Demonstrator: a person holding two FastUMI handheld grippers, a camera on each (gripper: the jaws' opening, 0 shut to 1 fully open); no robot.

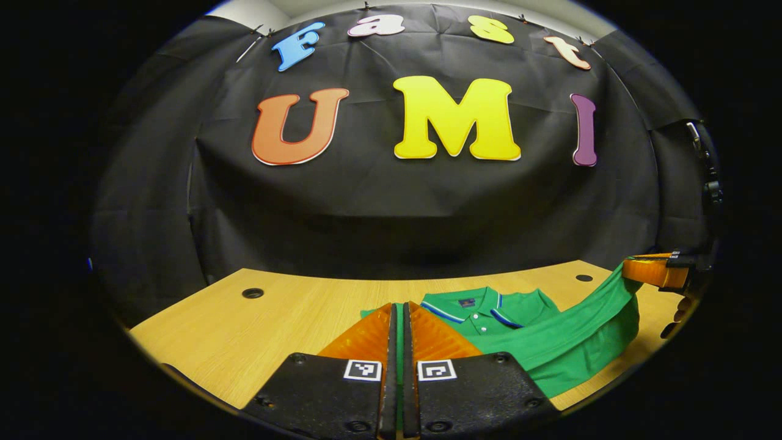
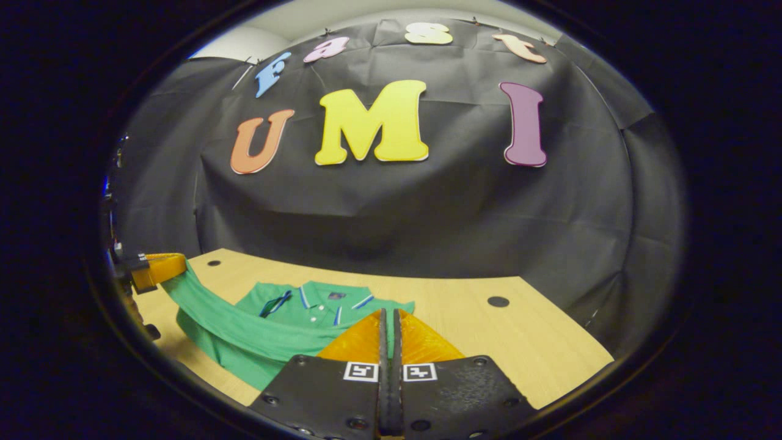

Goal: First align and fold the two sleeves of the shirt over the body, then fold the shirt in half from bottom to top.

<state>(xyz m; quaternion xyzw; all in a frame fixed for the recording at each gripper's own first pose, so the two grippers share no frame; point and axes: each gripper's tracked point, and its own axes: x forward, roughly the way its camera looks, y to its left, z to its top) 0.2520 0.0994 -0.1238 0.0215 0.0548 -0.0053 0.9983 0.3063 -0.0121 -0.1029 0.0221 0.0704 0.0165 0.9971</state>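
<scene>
both grippers, left gripper (image 1: 401, 318) and right gripper (image 2: 389, 324), pinch green shirt (image 1: 550, 342) hem, lifted above bench (image 1: 244, 342) near edge; sleeves look folded; you still finish bottom-to-top fold toward collar (image 1: 470, 305).

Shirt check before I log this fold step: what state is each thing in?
Shirt: collar end flat on the table, bottom hem lifted, stretched between both grippers.
Left hand-held gripper: shut on the hem.
Right hand-held gripper: shut on the hem.
</scene>
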